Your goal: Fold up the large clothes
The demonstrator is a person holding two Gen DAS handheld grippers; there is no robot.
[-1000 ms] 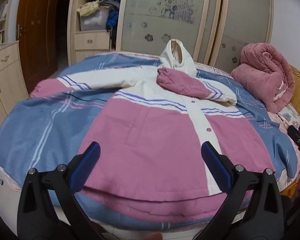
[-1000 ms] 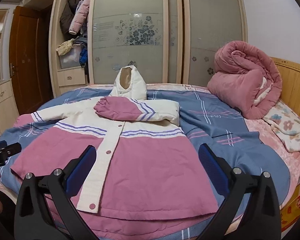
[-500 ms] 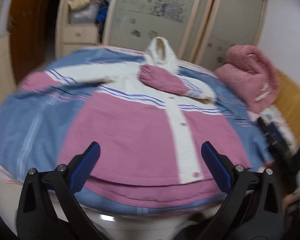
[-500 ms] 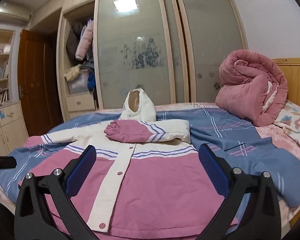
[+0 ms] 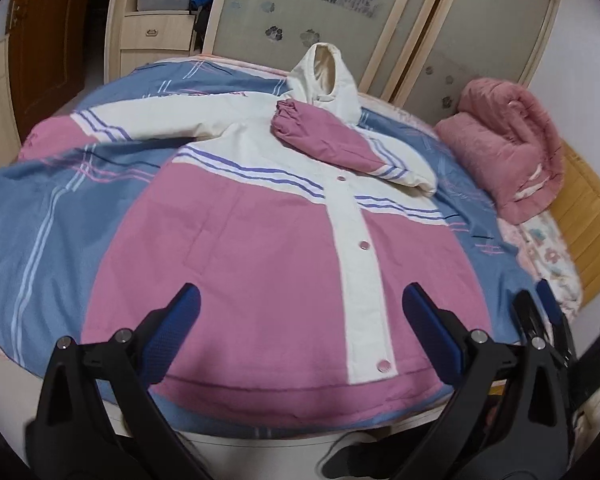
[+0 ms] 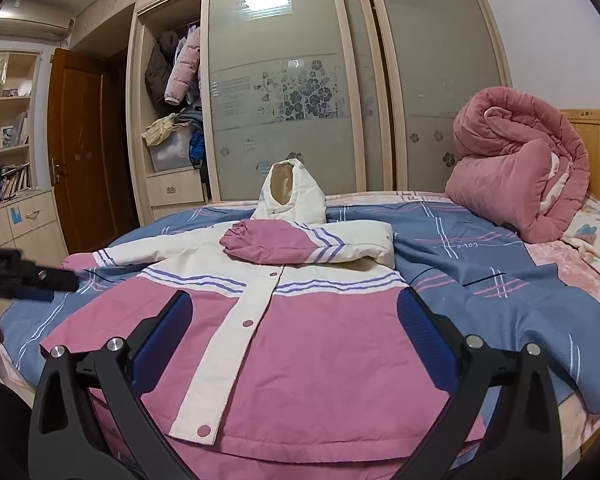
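Item: jacket (image 5: 268, 264), pink and white, hooded, lying front-up on the bed (image 5: 40, 216).

Position, near to far: hem at the near bed edge, directly below both tools; button strip (image 5: 360, 256) running away toward 12 o'clock; hood (image 5: 324, 76) standing at the far end. Long axis: hem to hood, 6 to 12 o'clock, roughly in line with both cameras.

Sleeves: the one on the right already folded across the chest, its pink cuff (image 5: 296, 124) just below the hood. The other sleeve (image 5: 140, 120) stretched out flat toward 10 o'clock, cuff near the far left bed edge, well apart from both tools.

Left hand-held gripper (image 5: 300, 336): released, jaws wide apart, holding nothing, hovering over the hem; contact with the cloth appears absent, though the fisheye makes the gap hard to judge. In the right wrist view it shows at 9 o'clock, on the side of the outstretched sleeve, hence the nearer tool for that sleeve.

Right hand-held gripper (image 6: 296, 340): likewise released and empty, over the right half of the hem.

Judgement: the next fold probably concerns the outstretched sleeve, requiring a reach forward and left.

Beyond: rolled pink quilt (image 6: 520, 168) at 2 o'clock.
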